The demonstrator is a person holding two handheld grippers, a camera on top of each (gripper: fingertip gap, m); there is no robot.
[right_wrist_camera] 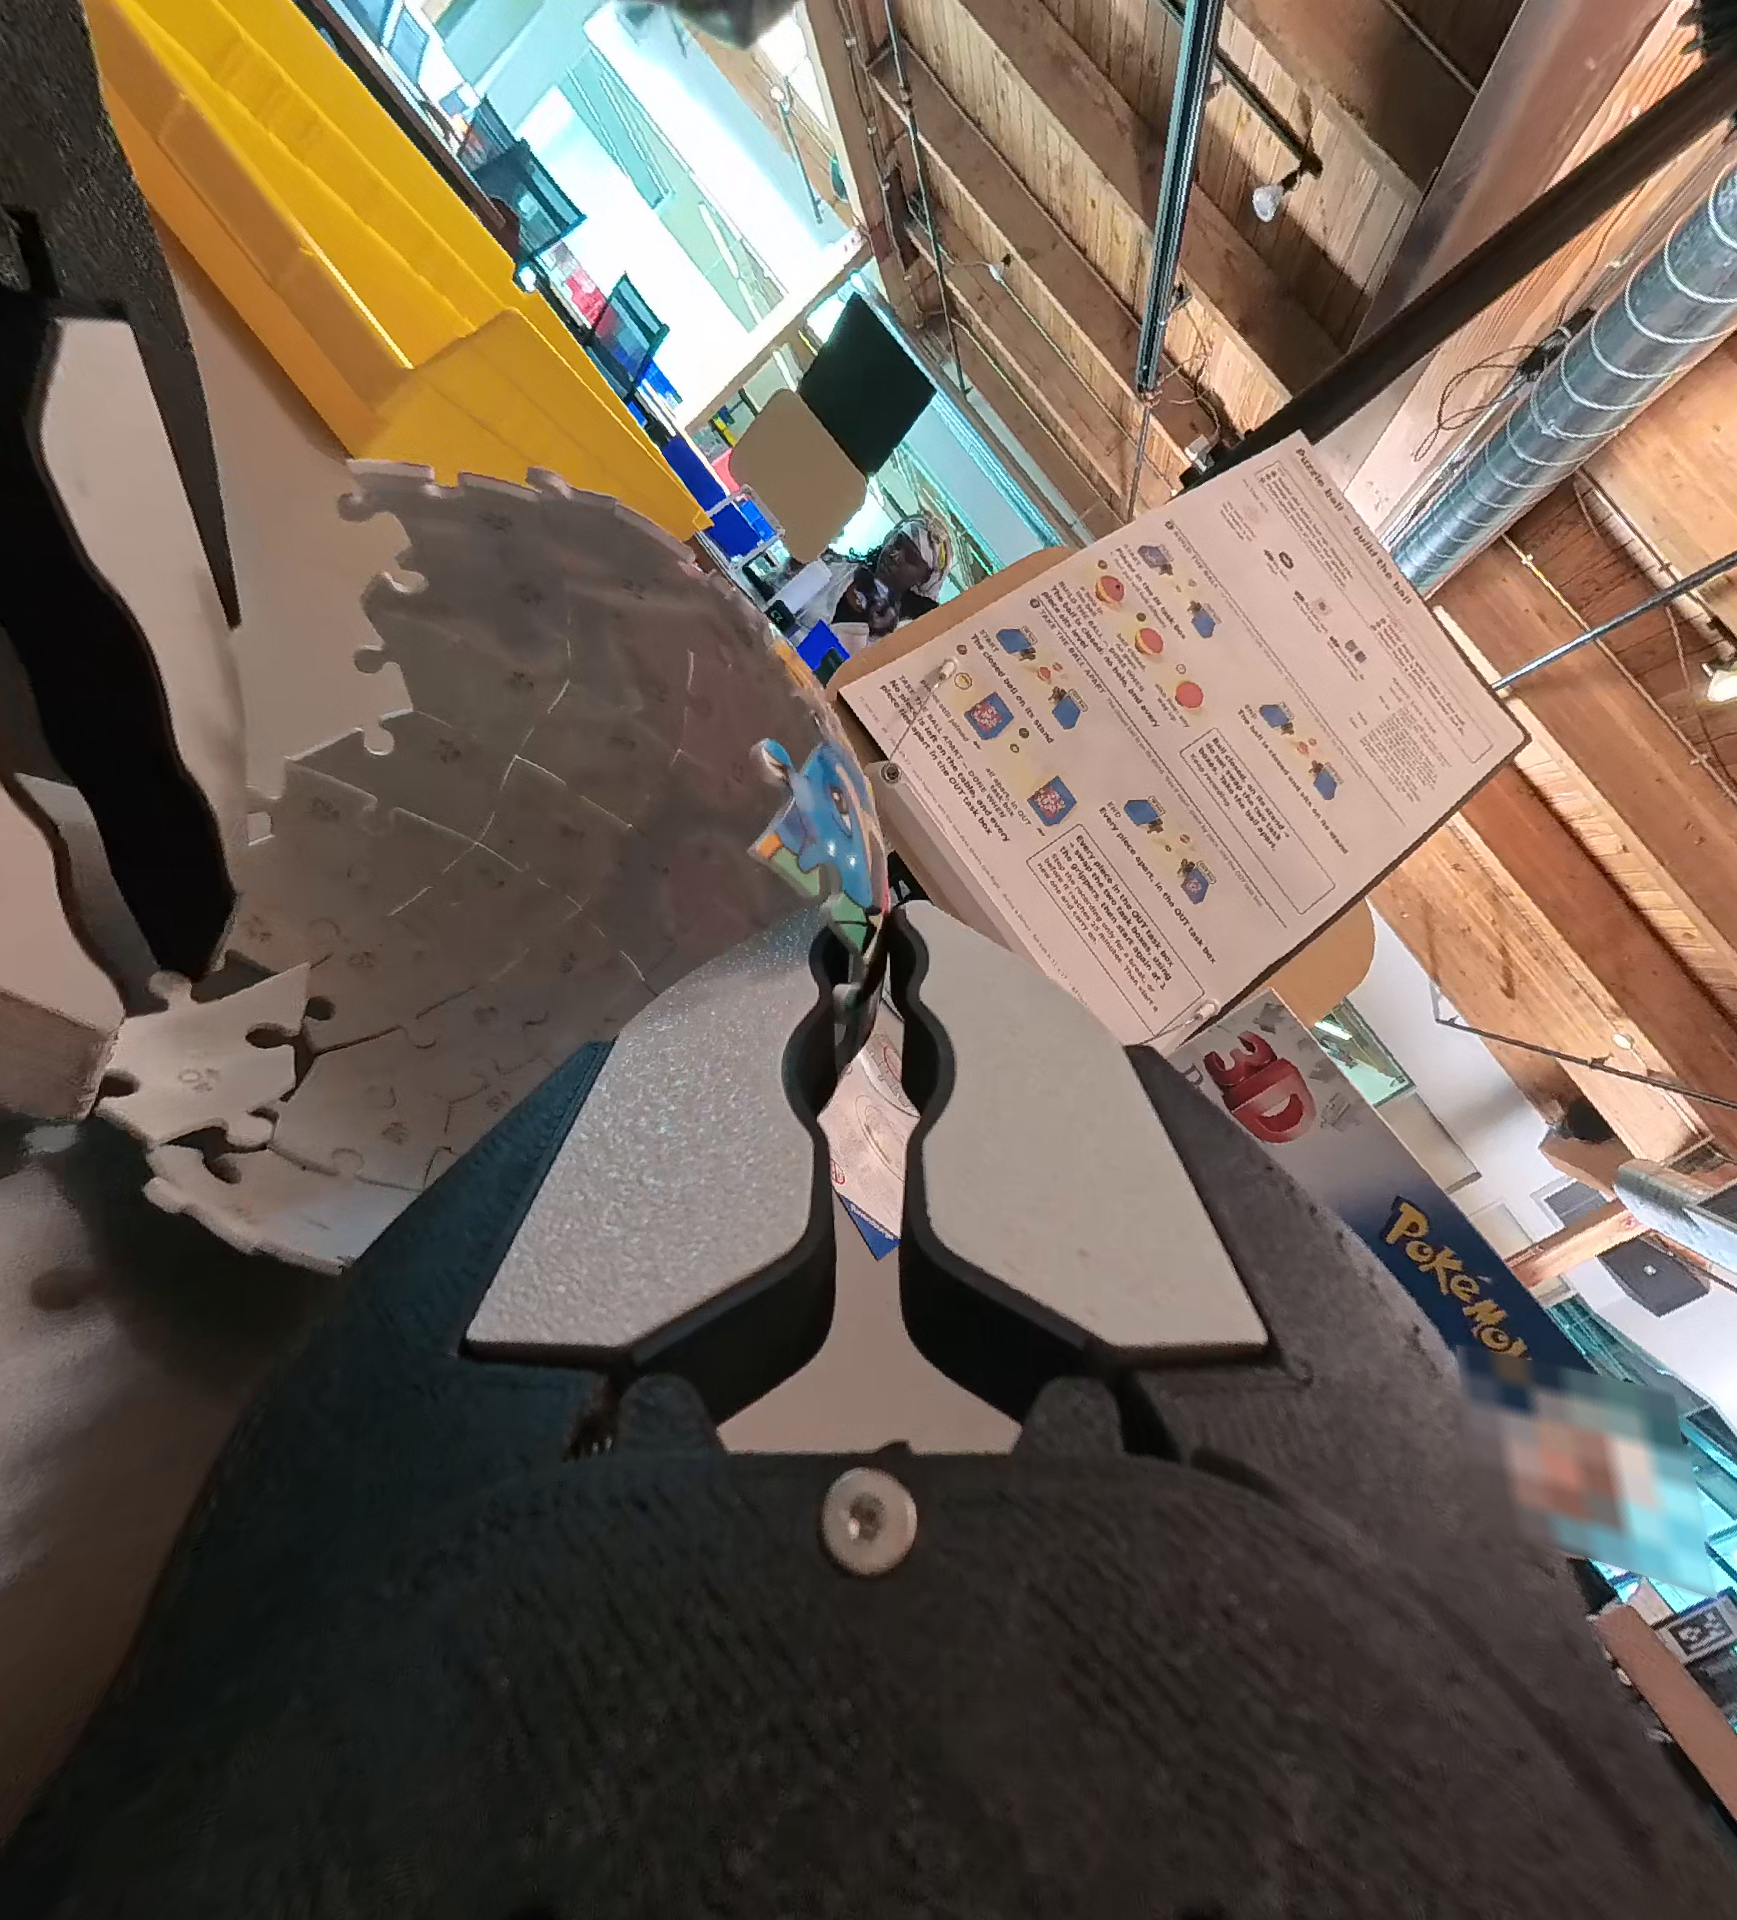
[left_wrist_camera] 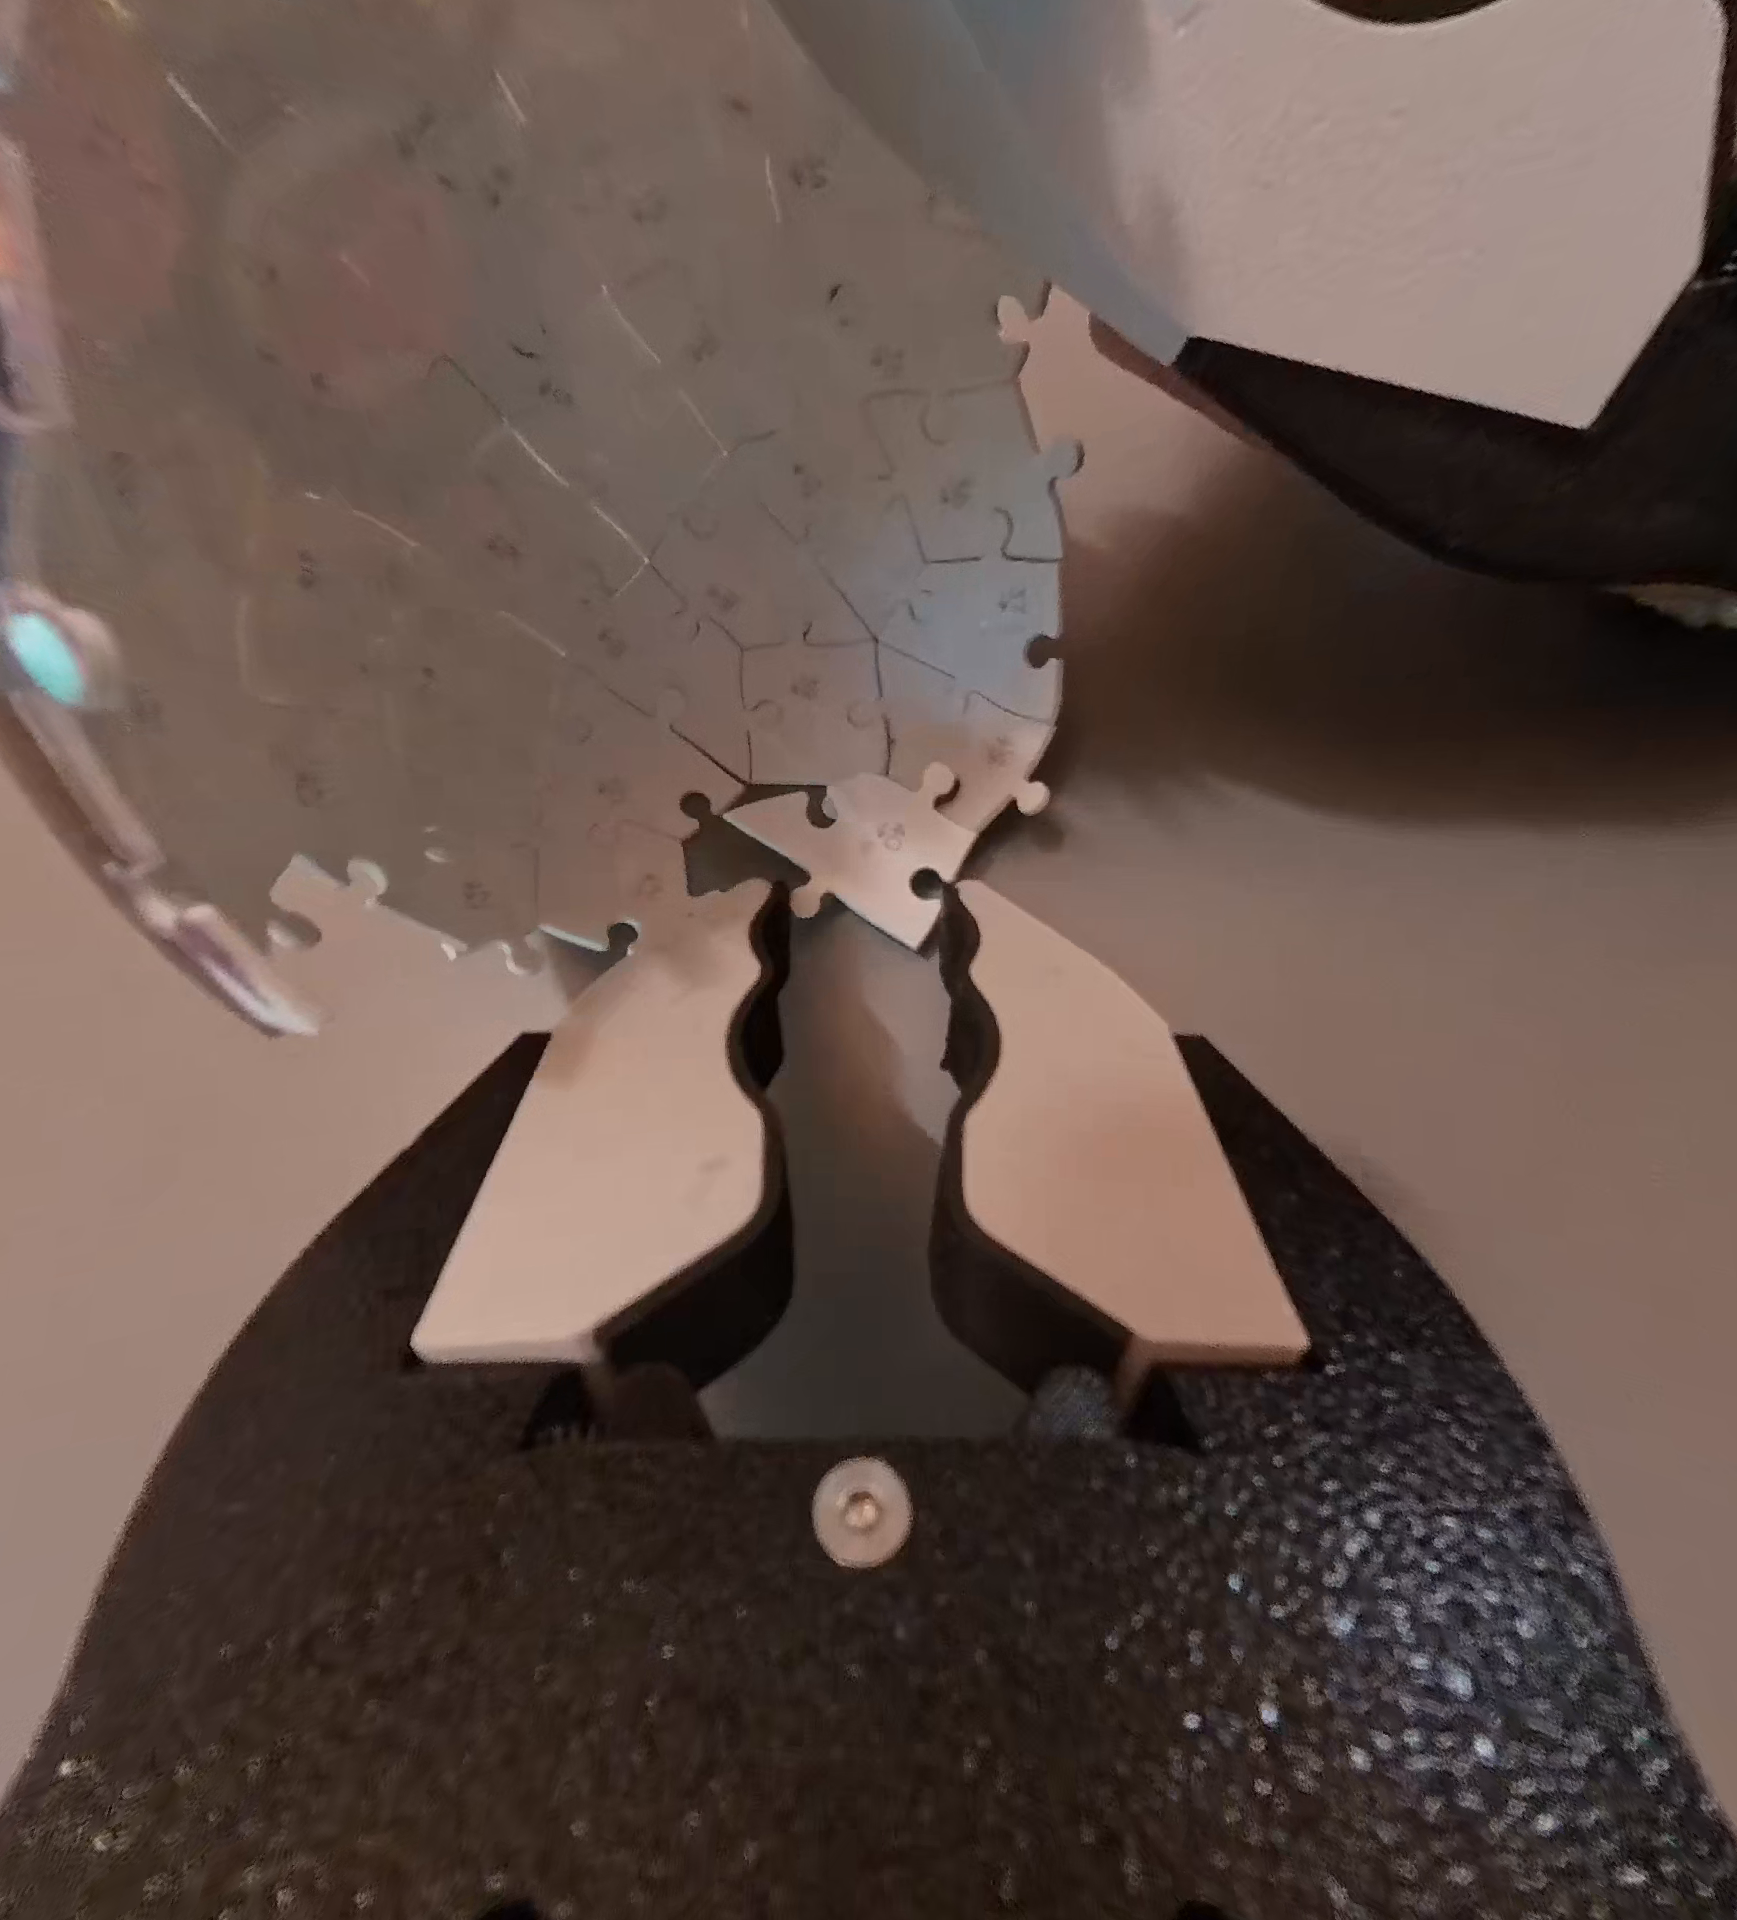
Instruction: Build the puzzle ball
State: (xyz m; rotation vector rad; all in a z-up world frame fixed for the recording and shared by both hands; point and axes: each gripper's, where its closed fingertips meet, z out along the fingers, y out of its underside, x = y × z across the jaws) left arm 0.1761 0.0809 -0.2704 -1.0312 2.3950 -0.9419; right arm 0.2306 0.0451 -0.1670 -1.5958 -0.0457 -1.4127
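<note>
Plain beige-grey table top, yellow bins on its far side

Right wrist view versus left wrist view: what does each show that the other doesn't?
Only the right wrist view shows the right gripper shut on the shell's printed rim, plus the yellow bins, the instruction sheet and the puzzle box. Only the left wrist view shows the left gripper from behind, pinching the loose piece over a plain table. Both show the half-built shell from inside, with that piece at its edge.
</note>
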